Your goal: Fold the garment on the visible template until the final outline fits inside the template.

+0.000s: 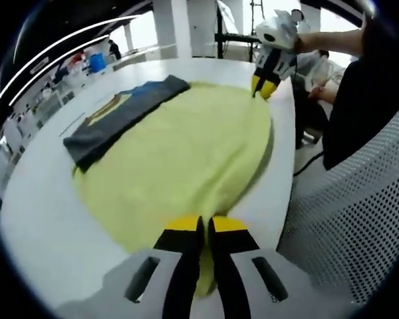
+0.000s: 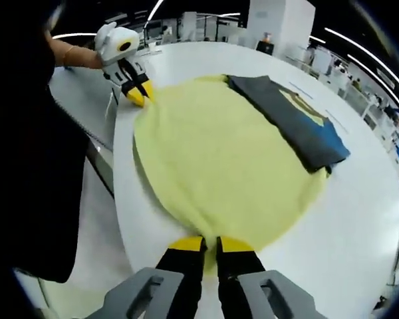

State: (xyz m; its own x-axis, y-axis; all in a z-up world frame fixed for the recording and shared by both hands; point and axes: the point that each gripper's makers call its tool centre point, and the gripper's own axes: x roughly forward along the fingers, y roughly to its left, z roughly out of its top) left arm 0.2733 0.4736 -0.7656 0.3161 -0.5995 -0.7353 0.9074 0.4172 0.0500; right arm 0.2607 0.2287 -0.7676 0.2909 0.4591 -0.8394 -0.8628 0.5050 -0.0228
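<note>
Left gripper [image 1: 206,226]: jaws closed on the near edge of the yellow garment [image 1: 186,153]; its tip sat at the far edge in the right gripper view
Right gripper [image 2: 209,244]: jaws pinched shut on the opposite edge
Yellow garment: spread flat on the white worktop [image 1: 40,219]
Dark folded shirt [image 1: 120,113]: lay along the garment's far side, overlapping it

- Yellow garment [image 1: 186,153]: soft matt cloth, faintly fuzzy, caught between the left gripper [image 1: 205,226] fingertips.
- Dark folded garment [image 1: 120,113]: smooth matt fabric with printed colour patches, lying beyond the fingers.
- Table [image 1: 46,219]: smooth white top, slight sheen.
- Gripper fingers [image 2: 186,262]: black with yellow tips, plastic-looking, on matt grey bodies.
- Chair [image 1: 359,199]: white perforated mesh.
</note>
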